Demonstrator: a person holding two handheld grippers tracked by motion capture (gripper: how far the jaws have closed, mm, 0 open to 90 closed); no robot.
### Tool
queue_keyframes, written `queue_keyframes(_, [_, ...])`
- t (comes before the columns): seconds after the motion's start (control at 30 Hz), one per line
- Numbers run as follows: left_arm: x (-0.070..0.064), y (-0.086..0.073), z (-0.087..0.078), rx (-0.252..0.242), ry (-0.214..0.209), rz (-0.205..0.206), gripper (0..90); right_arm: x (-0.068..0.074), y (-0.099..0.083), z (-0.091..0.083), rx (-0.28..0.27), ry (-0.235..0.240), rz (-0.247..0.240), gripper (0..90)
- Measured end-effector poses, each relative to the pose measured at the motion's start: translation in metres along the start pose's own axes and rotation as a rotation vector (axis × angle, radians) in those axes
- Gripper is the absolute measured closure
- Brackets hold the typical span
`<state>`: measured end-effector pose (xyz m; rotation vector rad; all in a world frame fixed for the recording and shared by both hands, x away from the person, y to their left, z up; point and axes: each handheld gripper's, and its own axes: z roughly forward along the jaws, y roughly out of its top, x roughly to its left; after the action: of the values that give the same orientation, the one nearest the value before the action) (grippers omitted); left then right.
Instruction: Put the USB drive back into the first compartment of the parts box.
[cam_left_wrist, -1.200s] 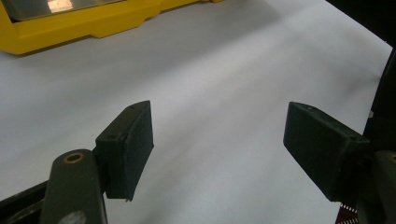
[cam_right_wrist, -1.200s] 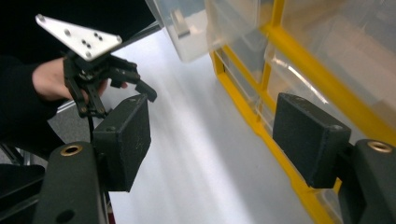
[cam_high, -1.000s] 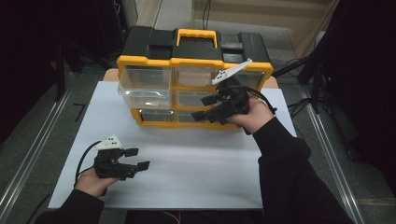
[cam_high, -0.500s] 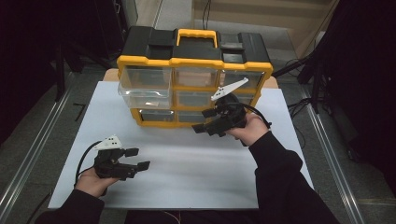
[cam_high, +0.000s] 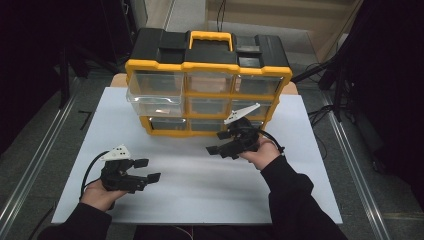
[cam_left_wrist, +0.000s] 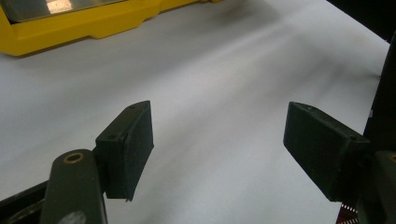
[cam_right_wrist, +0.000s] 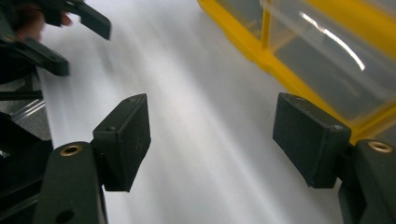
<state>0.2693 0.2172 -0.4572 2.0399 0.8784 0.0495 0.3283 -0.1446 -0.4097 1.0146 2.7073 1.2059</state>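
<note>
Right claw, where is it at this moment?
In the high view the right claw hangs open over the white table, right of centre, just in front of the yellow drawer box.

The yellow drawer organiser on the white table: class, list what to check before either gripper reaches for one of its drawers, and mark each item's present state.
1. Left gripper open with nothing between its jaws: ok.
2. Right gripper open with nothing between its jaws: ok.
3. Drawer organiser upright, drawer fronts facing the person: ok.
4. Upper left drawer flush with the others: not ok, it sticks out.
5. White table bare between the grippers and the organiser: ok.
6. Drawer contents: cannot tell.
</note>
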Motion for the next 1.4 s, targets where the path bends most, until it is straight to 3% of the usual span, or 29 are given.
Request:
queue_keyframes(0.2, [0.0, 0.0, 0.0, -0.001, -0.005, 0.003, 25.2, -0.002, -0.014, 0.008, 0.006, -0.017, 0.021, 25.9])
queue_keyframes(0.6, [0.0, 0.001, 0.0, -0.001, -0.004, 0.002, 25.2, -0.011, -0.041, 0.008, -0.013, -0.05, 0.081, 25.3])
queue_keyframes(0.77, [-0.001, 0.0, 0.0, -0.002, -0.004, 0.002, 25.2, -0.015, -0.049, 0.004, -0.022, -0.052, 0.111, 25.2])
queue_keyframes(1.4, [-0.001, 0.0, 0.0, 0.0, -0.001, 0.0, 25.2, -0.018, -0.079, -0.013, -0.026, -0.057, 0.148, 24.6])
